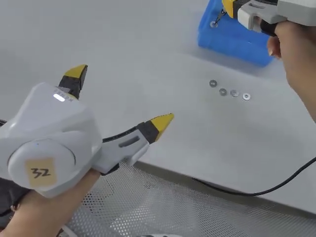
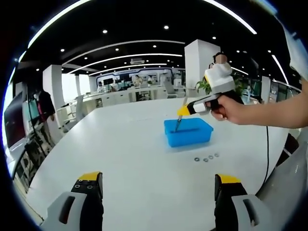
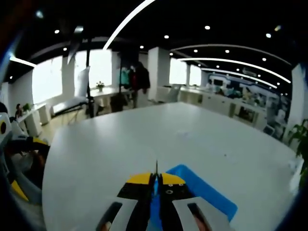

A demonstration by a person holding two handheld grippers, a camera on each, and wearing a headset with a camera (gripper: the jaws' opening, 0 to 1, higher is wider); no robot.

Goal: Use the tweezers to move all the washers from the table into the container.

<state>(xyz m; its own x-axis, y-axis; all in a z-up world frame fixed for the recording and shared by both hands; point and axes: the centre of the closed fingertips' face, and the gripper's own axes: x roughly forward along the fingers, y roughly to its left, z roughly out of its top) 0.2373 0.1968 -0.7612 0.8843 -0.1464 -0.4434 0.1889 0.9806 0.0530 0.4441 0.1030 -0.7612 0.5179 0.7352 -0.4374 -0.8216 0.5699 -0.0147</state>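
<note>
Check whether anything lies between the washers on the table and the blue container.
Nothing visible does. The four washers lie in a row on the bare table, a short way from the container, with only open tabletop between them.

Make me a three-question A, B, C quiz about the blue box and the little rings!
1. Where do the tweezers point? A. At the blue container B. At the ceiling C. At the floor
2. How many washers lie on the table? A. Two B. Four C. Seven
3. The left tongs are: A. Wide open B. Shut on a washer C. Holding tweezers
Answers: 1 A, the tips reach over it; 2 B, four in a row; 3 A, a wide gap, nothing between.
</note>
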